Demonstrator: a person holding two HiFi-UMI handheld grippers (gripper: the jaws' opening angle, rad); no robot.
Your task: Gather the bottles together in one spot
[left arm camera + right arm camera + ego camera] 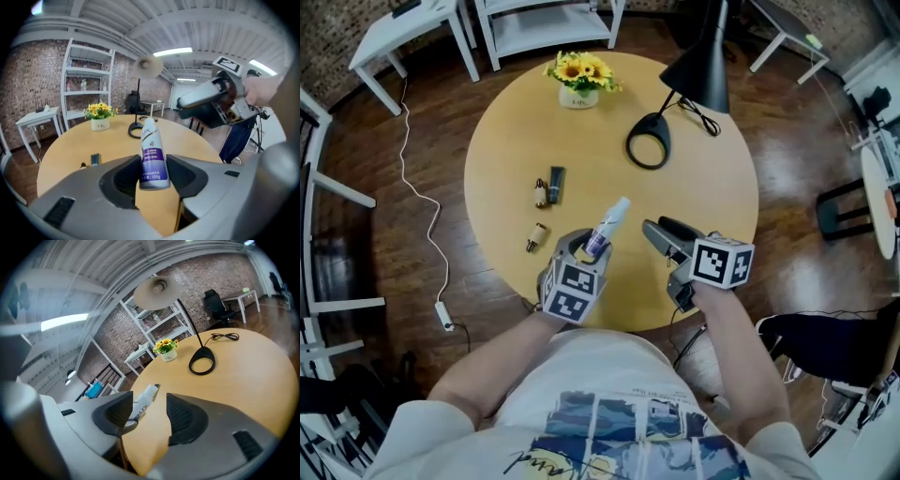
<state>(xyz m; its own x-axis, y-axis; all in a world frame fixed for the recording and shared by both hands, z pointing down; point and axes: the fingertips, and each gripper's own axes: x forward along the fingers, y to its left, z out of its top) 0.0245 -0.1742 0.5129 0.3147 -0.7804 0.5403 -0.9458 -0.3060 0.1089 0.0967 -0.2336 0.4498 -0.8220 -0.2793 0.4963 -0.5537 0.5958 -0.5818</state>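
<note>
Bottle (pixel 609 225) with the white body and purple label is off the desk (pixel 703 178), clamped at its lower part in your left hand-held gripper (pixel 152 161). Both pads are closed against its sides. Its long axis runs out along the jaws, base toward you and cap pointing away over the desk toward the lamp base (pixel 649 142).

The other bottles lie on the wood to the left of that gripper and farther from you. Two of them, an amber vial (pixel 541 192) and a dark tube (pixel 556 185), sit just beside each other. A second amber vial (pixel 535 237) lies nearer you. Your left hand is clearly closer to that group than your right, so carrying the bottle left and forward looks like the shorter route.

Your right hand-held gripper (pixel 661 227) hovers over the near edge with jaws apart and nothing between them.

On the label you can read "LUX" near the top and "100g" at the bottom; the small lines between are too fine to read.
</note>
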